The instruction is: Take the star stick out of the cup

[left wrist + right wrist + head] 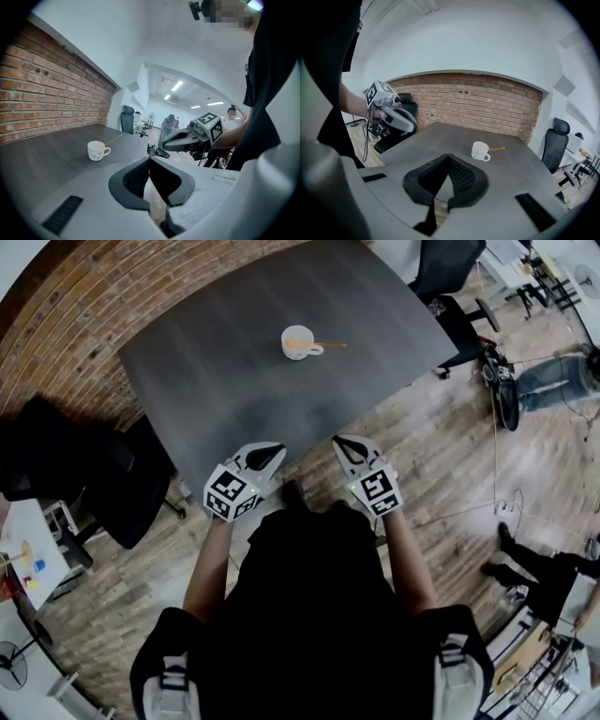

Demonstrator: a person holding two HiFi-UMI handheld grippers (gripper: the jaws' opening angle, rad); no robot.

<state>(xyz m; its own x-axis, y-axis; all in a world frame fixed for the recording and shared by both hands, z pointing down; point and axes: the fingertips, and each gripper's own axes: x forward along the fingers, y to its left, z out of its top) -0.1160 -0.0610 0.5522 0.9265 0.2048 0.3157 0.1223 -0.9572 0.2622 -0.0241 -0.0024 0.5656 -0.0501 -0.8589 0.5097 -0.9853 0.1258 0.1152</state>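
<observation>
A white cup [298, 341] stands on the far middle of the dark grey table [216, 381]. An orange stick [330, 344] leans out of it to the right; its star end is not visible. The cup [96, 150] and the stick [114, 138] show small in the left gripper view, and the cup [479, 150] and stick [498, 149] likewise in the right gripper view. My left gripper [277, 448] and right gripper [339, 440] hover side by side at the table's near edge, far from the cup. Both are shut with nothing between the jaws.
A brick wall [66, 306] runs along the table's left side. Black office chairs stand at the left [112, 484] and at the far right [450, 277]. A person's legs [534, 563] and cables [478, 512] are on the wooden floor to the right.
</observation>
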